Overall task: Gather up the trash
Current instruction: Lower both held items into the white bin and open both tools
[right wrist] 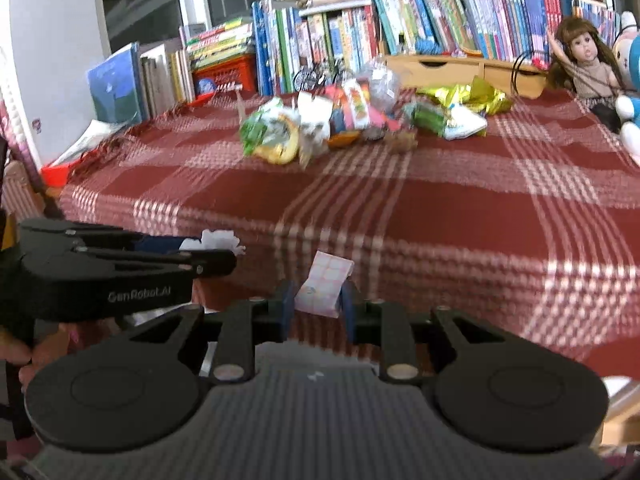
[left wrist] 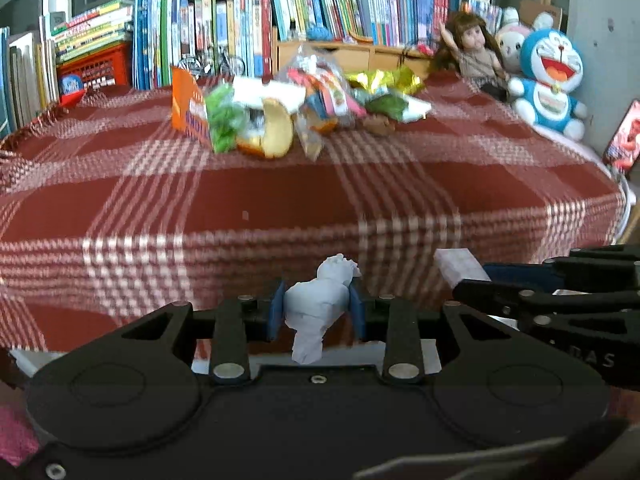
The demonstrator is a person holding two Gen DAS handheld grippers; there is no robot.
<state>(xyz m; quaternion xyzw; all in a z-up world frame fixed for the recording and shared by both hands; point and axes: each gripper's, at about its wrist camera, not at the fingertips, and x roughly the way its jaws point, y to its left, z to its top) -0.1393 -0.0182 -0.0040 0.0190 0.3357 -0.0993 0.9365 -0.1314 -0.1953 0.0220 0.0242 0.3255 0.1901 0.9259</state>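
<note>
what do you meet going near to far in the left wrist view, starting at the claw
left claw shut on the crumpled tissue → bare plaid cloth → trash pile → row of books

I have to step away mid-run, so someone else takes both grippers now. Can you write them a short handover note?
Left gripper: shut on a crumpled white tissue, held off the table's near edge.
Right gripper: shut on a folded paper slip with a pink grid, also at the near edge.
Table: red plaid cloth; the pile of snack wrappers lies at its far side, in front of the books.
Done: two scraps are picked up.
Left: no bin shows in either view, so find it, drop both scraps, then go back for the wrapper pile. Leave the doll and the blue plush toy alone.
</note>
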